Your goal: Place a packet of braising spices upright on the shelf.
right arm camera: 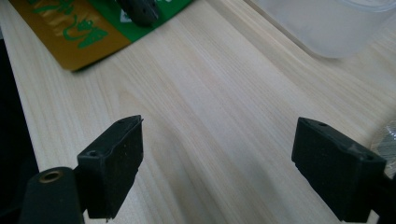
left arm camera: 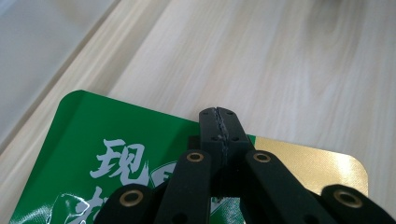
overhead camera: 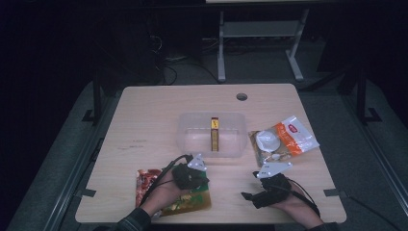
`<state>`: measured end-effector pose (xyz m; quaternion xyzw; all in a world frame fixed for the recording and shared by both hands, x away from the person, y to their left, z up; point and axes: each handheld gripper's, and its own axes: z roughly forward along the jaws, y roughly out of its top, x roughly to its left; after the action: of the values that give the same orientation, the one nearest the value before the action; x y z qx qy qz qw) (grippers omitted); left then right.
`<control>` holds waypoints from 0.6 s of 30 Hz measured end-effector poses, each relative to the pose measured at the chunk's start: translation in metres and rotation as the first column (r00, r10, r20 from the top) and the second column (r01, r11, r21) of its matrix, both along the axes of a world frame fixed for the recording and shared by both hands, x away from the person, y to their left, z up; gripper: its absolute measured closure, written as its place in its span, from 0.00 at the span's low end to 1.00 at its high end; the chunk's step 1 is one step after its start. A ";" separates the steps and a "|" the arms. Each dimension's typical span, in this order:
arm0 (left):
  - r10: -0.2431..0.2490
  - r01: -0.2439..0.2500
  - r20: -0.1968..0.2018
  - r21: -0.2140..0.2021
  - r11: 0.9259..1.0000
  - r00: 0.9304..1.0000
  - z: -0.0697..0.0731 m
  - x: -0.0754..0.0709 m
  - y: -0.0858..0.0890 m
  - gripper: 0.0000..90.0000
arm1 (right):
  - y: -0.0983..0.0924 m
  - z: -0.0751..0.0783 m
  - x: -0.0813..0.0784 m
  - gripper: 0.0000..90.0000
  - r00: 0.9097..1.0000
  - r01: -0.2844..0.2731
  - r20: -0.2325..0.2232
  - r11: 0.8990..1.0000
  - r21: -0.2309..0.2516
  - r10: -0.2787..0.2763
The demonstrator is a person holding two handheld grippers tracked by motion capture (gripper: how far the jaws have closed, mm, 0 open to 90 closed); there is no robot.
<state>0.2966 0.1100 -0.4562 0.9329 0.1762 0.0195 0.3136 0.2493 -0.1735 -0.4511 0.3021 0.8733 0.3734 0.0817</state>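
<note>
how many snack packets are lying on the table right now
3: a green and gold packet under the left gripper, a red packet beside it, and an orange and white packet right of the clear tub.

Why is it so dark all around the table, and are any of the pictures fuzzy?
High view: only the table is lit, the room behind is nearly black, and the picture is soft. Left gripper view: bright, the green packet sharp with a glossy gold corner. Right gripper view: bright wood, the clear tub slightly blurred.

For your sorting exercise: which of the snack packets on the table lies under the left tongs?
The green-and-gold packet at the near edge, under the shut left tongs. The orange-and-white packet lies right of the clear tub.
</note>
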 end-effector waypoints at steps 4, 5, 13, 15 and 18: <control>-0.026 0.025 -0.003 -0.021 0.999 1.000 -0.001 -0.003 -0.017 1.00 | 0.000 0.000 0.000 0.18 1.000 0.001 0.001 1.000 0.004 -0.001; -0.030 0.030 -0.003 -0.025 0.999 1.000 -0.002 -0.003 -0.021 1.00 | 0.000 0.000 0.000 0.18 1.000 0.001 0.001 1.000 0.004 -0.001; -0.039 0.038 -0.012 -0.077 0.996 0.999 0.001 -0.002 -0.022 1.00 | -0.001 0.000 -0.001 0.18 1.000 -0.003 0.002 1.000 0.001 0.003; -0.036 0.035 -0.016 -0.091 0.995 0.999 0.007 -0.002 -0.014 1.00 | -0.001 0.000 0.000 0.18 1.000 -0.004 0.003 1.000 0.001 0.004; -0.027 0.025 -0.017 -0.114 0.993 0.999 0.019 -0.002 0.009 0.91 | -0.001 0.000 0.000 0.18 1.000 -0.005 0.004 1.000 -0.002 0.005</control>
<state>0.2949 0.1187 -0.4375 0.9160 0.1676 -0.0034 0.3646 0.2492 -0.1749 -0.4510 0.2992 0.8743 0.3732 0.0830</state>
